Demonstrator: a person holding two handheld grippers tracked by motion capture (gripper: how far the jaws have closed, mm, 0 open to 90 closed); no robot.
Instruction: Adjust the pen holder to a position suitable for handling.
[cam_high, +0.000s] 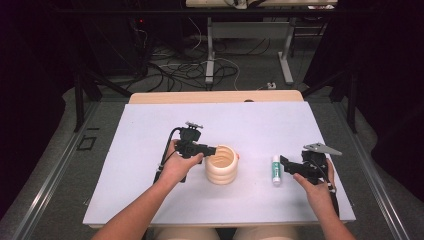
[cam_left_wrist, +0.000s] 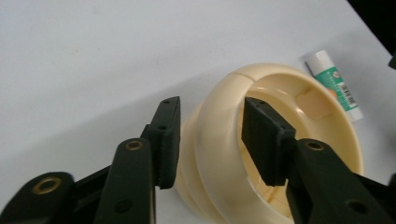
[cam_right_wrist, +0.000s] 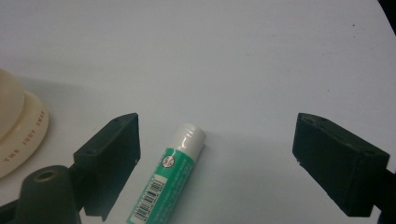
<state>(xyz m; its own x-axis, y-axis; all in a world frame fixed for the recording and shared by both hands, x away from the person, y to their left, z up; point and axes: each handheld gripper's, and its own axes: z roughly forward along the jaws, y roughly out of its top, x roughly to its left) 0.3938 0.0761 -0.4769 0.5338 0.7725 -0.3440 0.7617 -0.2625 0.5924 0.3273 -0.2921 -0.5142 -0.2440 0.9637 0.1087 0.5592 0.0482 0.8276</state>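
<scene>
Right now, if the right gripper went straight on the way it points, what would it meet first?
Probably the glue stick. It lies on the white table between the open jaws of the right gripper, nearer one jaw. Beyond its cap the table looks free, though depth is hard to judge.

In the left gripper view the bottom edge cut off the lower part of the cream ribbed plastic cup (cam_left_wrist: 219, 154), the black pad inside its mouth hid part of the inner wall, and the small tab deep inside it was too blurred to identify. In the right gripper view the green-and-white glue stick (cam_right_wrist: 170, 182) ran out of the bottom edge, its label print too small to read. There the cup's (cam_right_wrist: 18, 130) base was cut by the left edge, its raised lettering only partly legible.
</scene>
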